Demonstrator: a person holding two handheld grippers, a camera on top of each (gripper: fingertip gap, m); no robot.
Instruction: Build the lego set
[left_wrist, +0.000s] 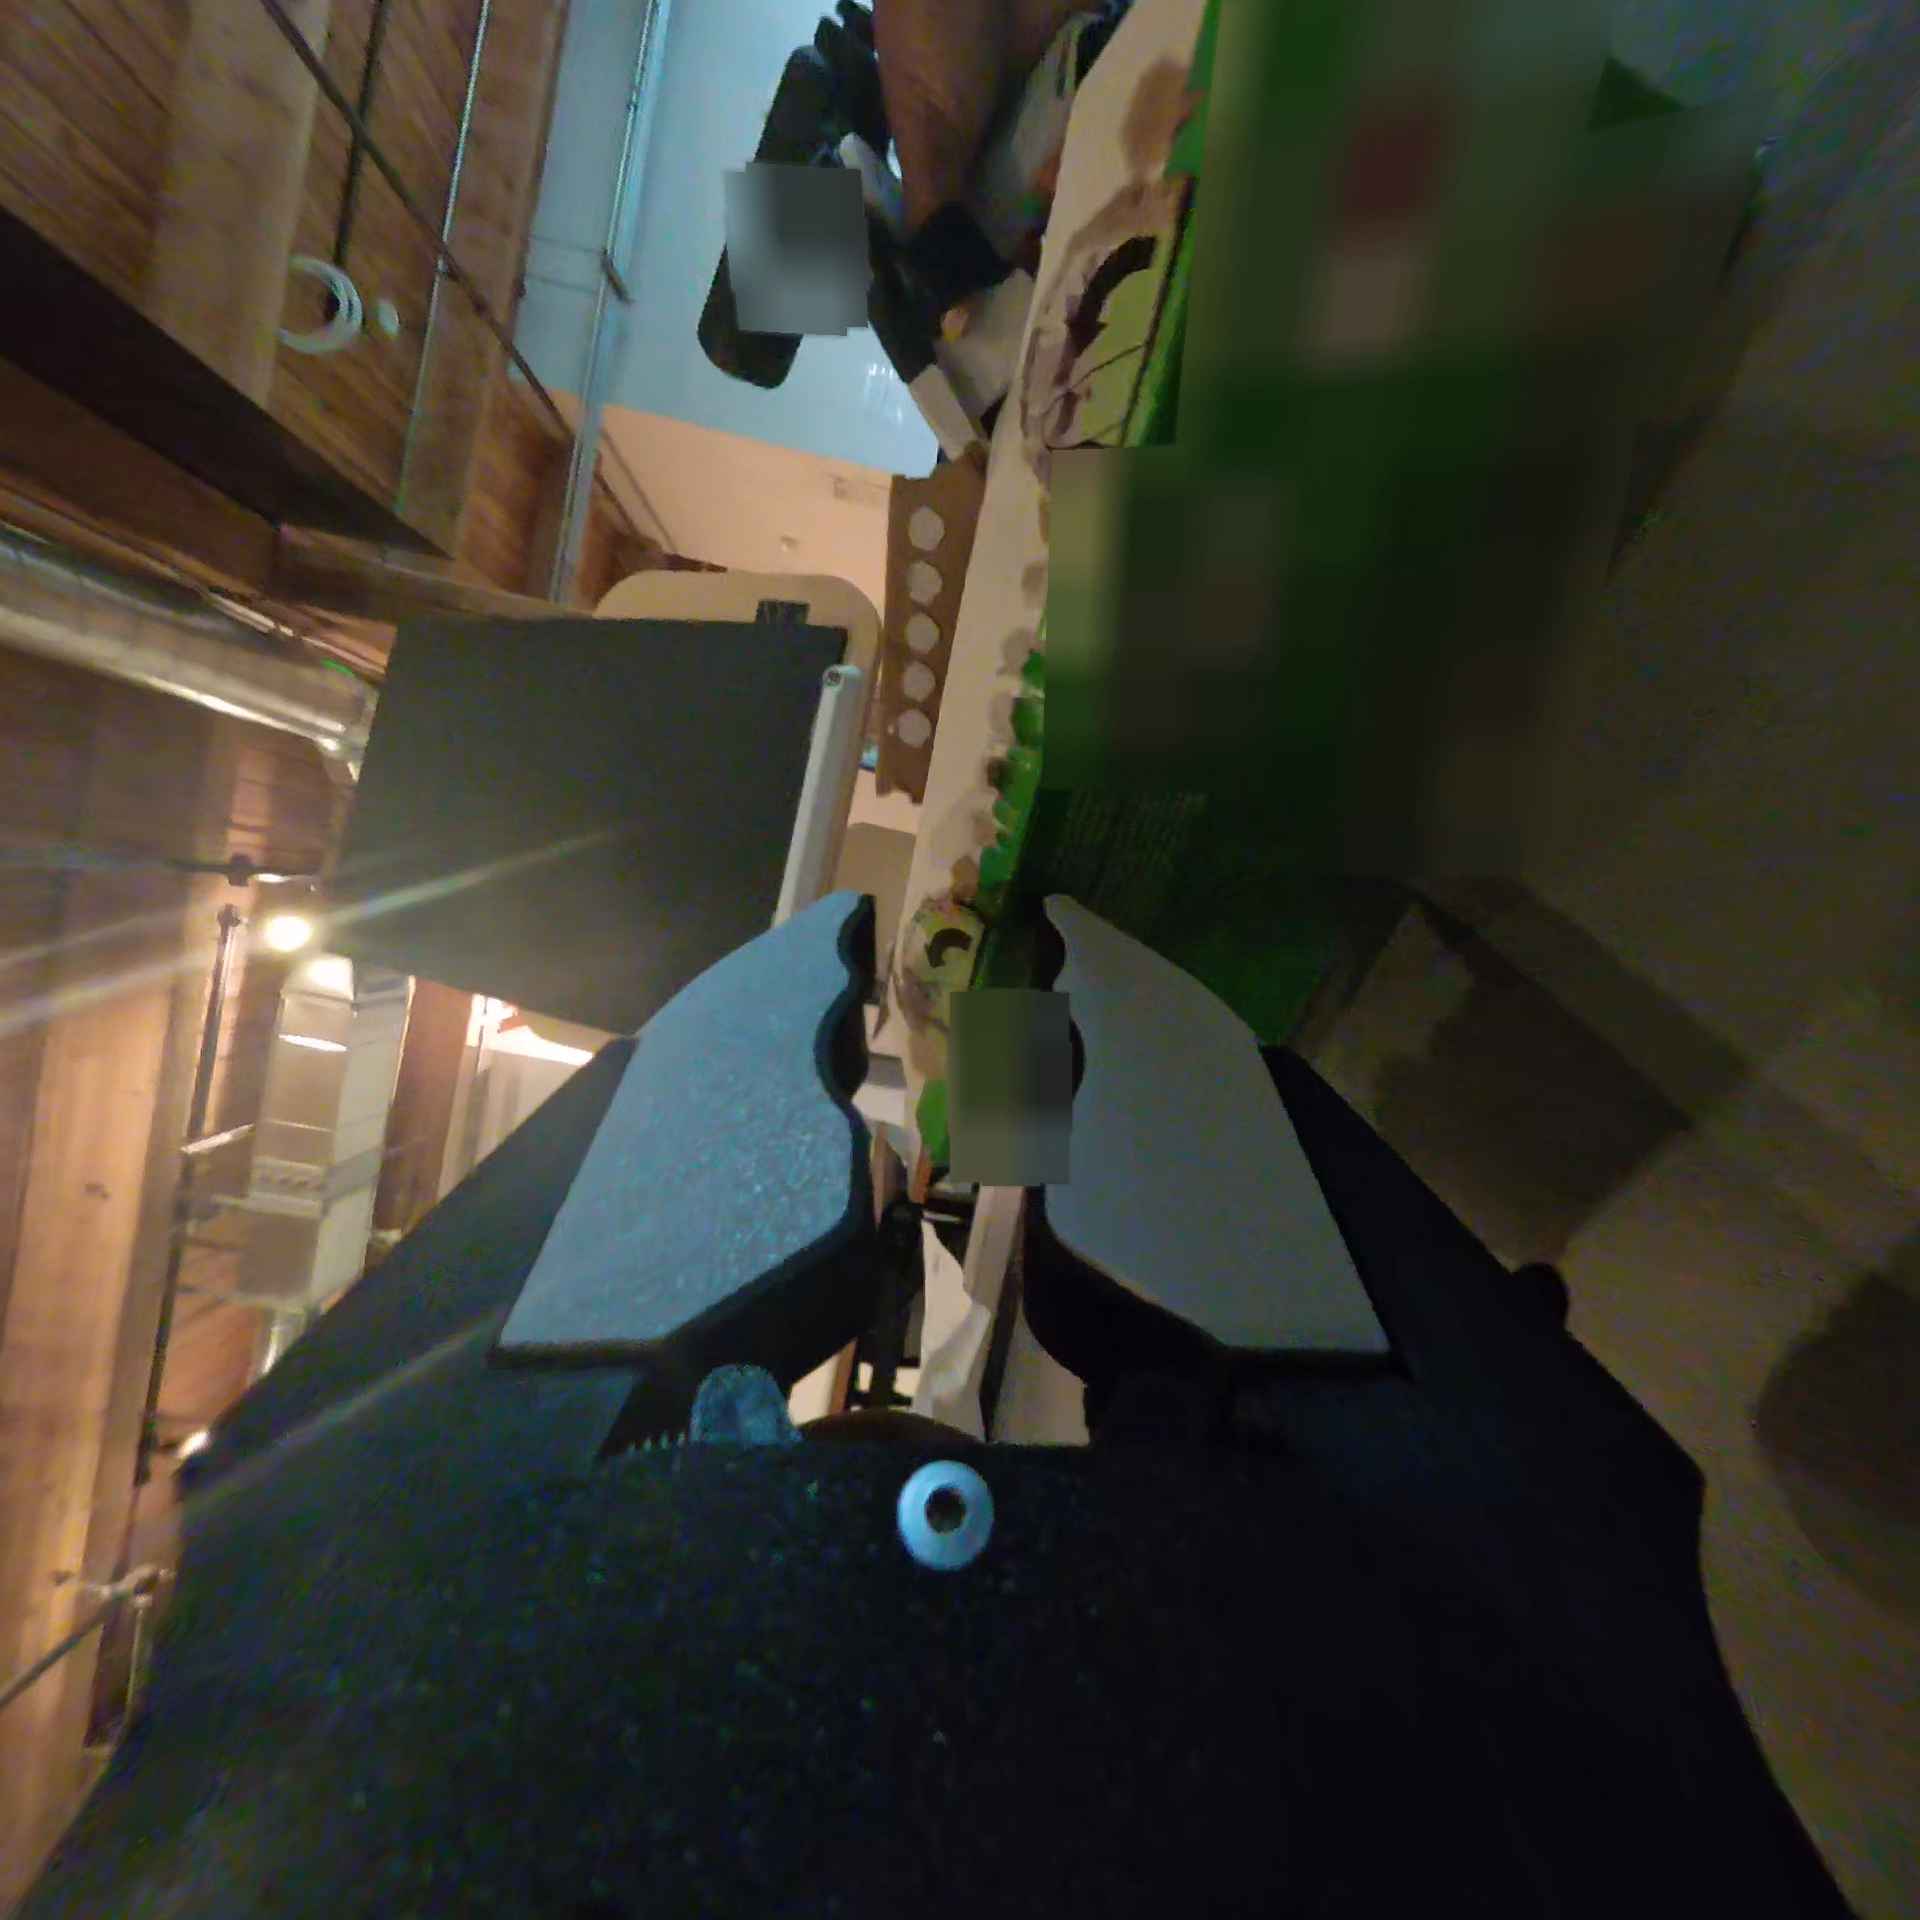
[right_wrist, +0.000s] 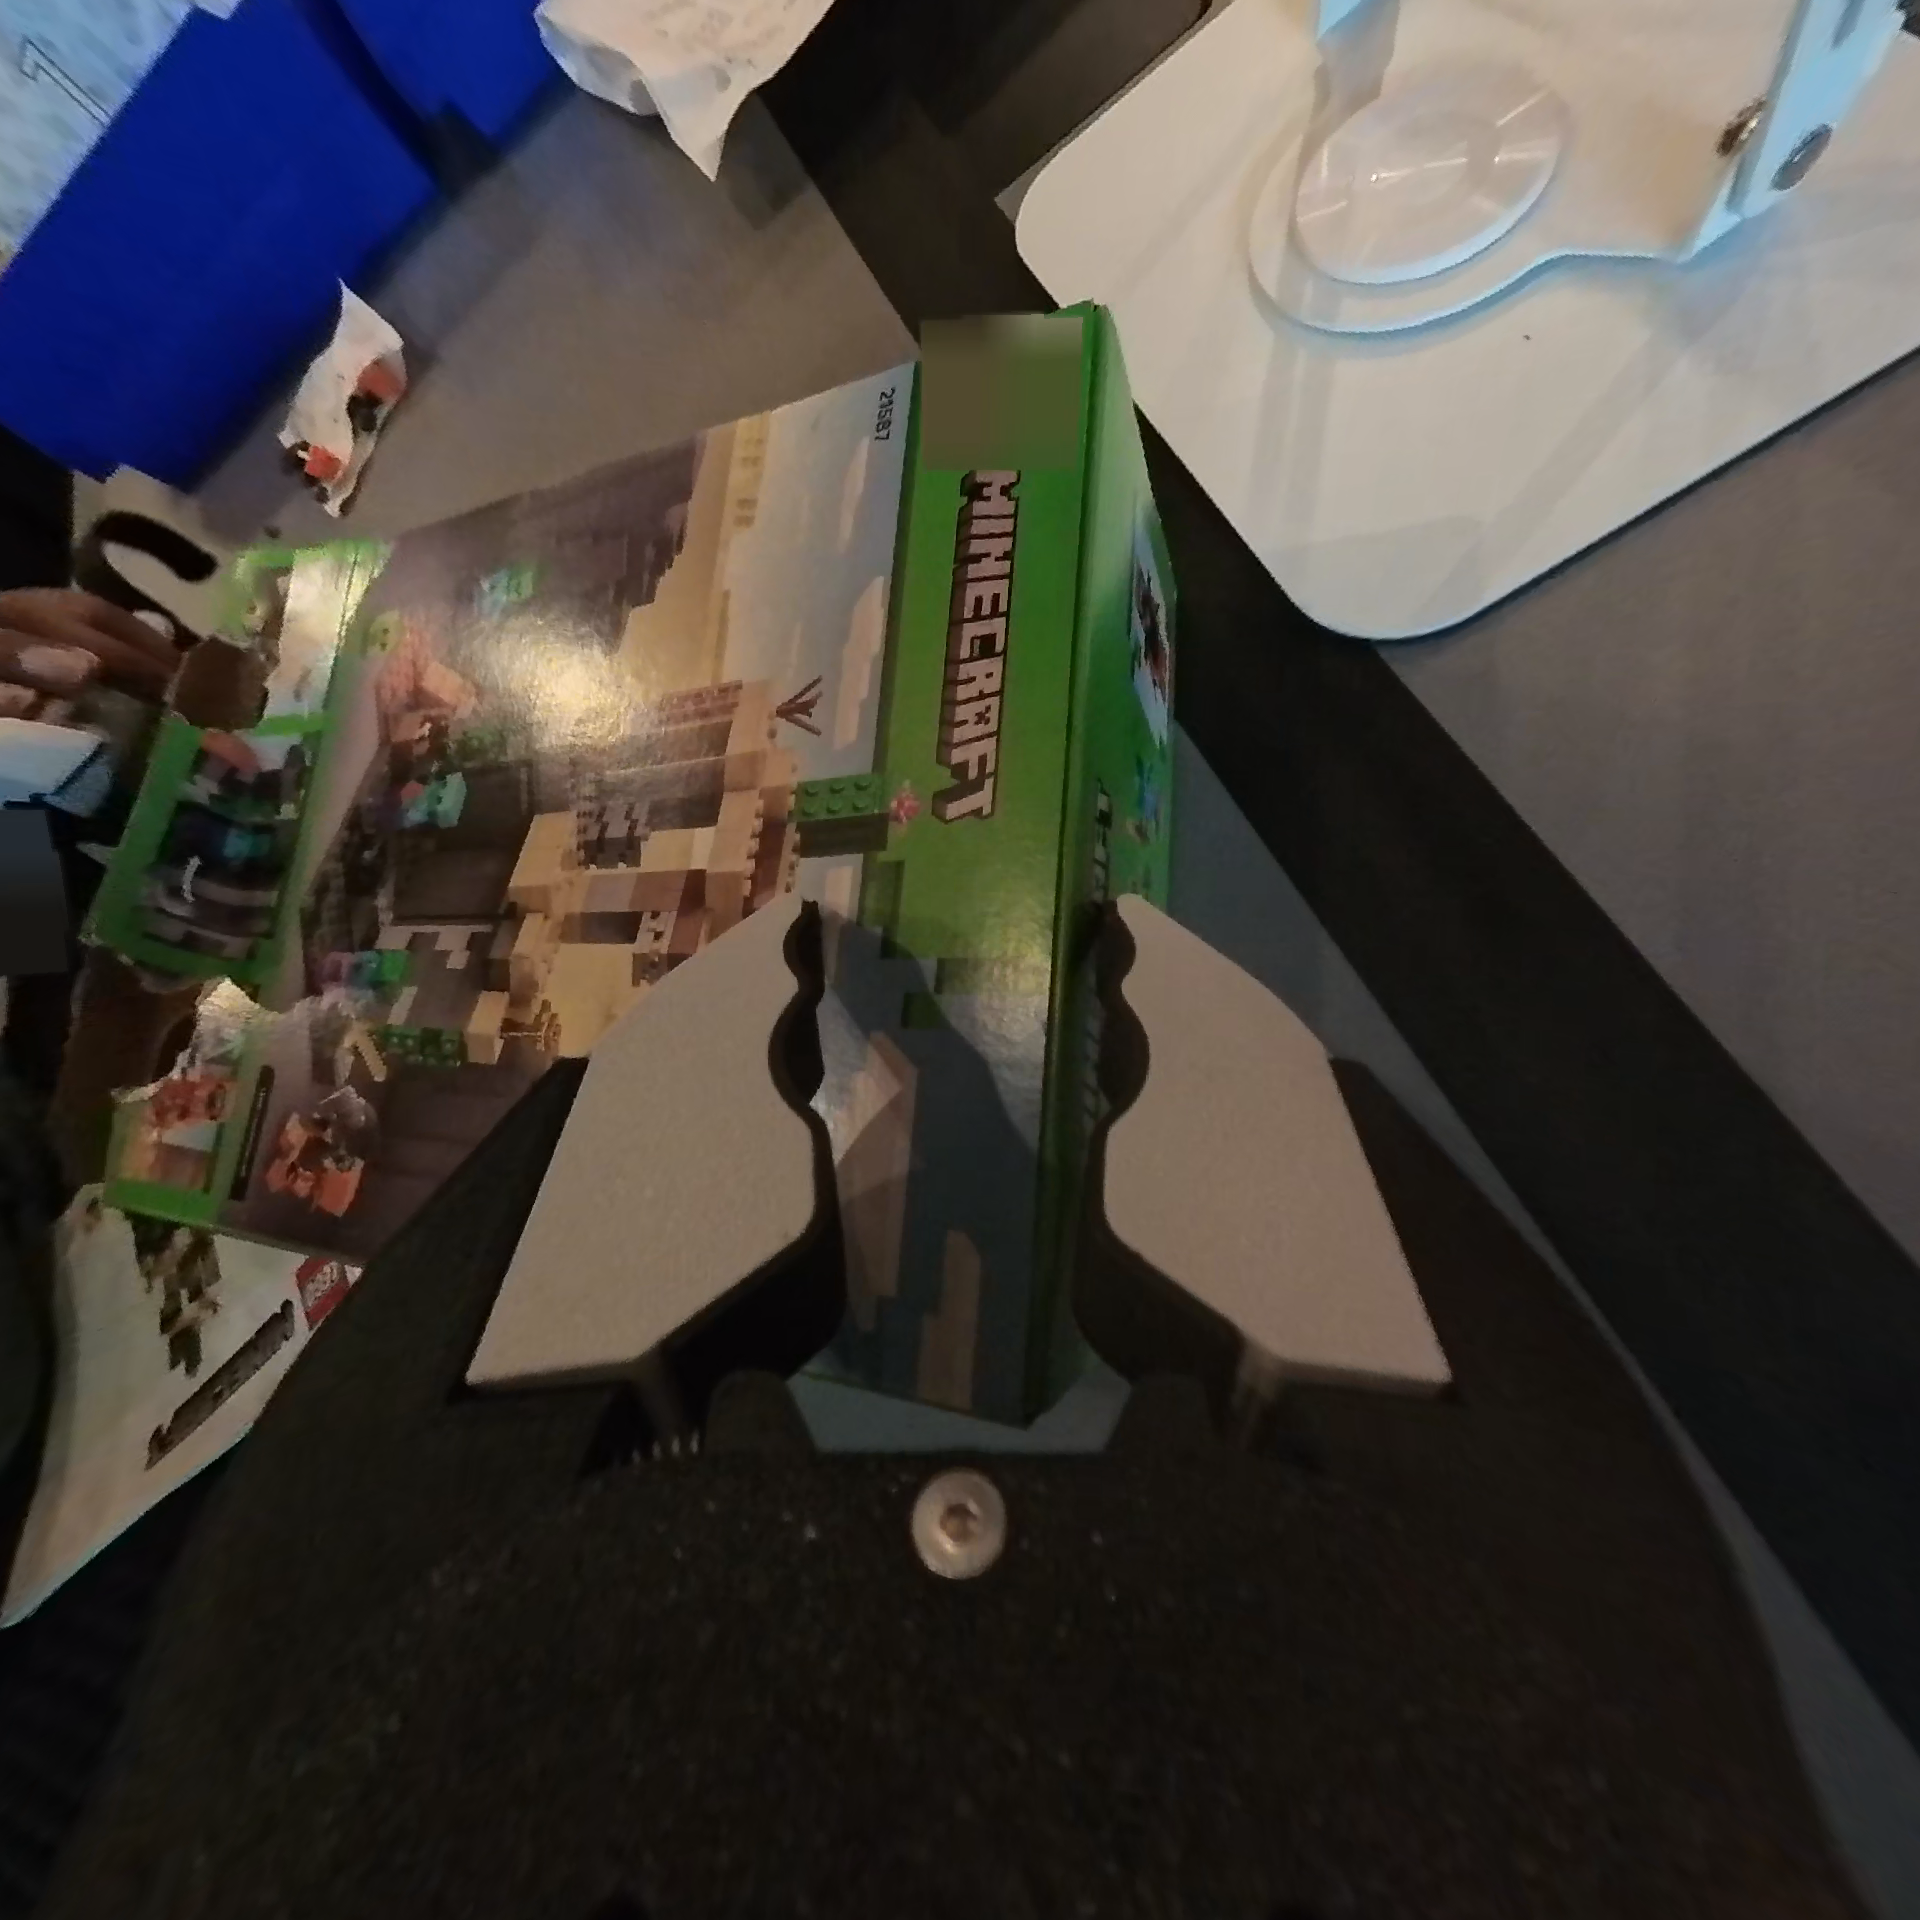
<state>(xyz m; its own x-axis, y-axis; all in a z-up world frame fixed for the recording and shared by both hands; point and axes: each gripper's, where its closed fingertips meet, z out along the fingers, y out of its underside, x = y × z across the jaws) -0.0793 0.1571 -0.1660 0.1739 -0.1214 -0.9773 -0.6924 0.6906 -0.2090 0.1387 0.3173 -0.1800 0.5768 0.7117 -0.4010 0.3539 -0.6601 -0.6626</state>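
While the lego set box (right_wrist: 623, 790) stands on edge on the grey table (right_wrist: 1558, 935), the right gripper (right_wrist: 961, 935) straddles its narrow green side panel (right_wrist: 997, 727), one finger on the printed front face and the other on the back face; the jaws are closed onto the box across its thickness. Its long axis runs straight forward, away from this gripper, toward the white stand base (right_wrist: 1455, 312). In the left wrist view the left gripper (left_wrist: 961, 925) meets the same box (left_wrist: 1132, 852) end-on at an edge, with cardboard lying between its narrowly parted fingers; whether they actually press the cardboard cannot be told. Both grippers are thus at the box, the right one with the surer hold. At the far end a torn flap (right_wrist: 208, 810) hangs open beside a person's hand (right_wrist: 62, 644); the contents cannot be seen. Nearby stands a blue bin (right_wrist: 208, 239), and a small bag of parts (right_wrist: 343, 416) lies outside it. Judged from this, building has not begun; the box must be emptied first.
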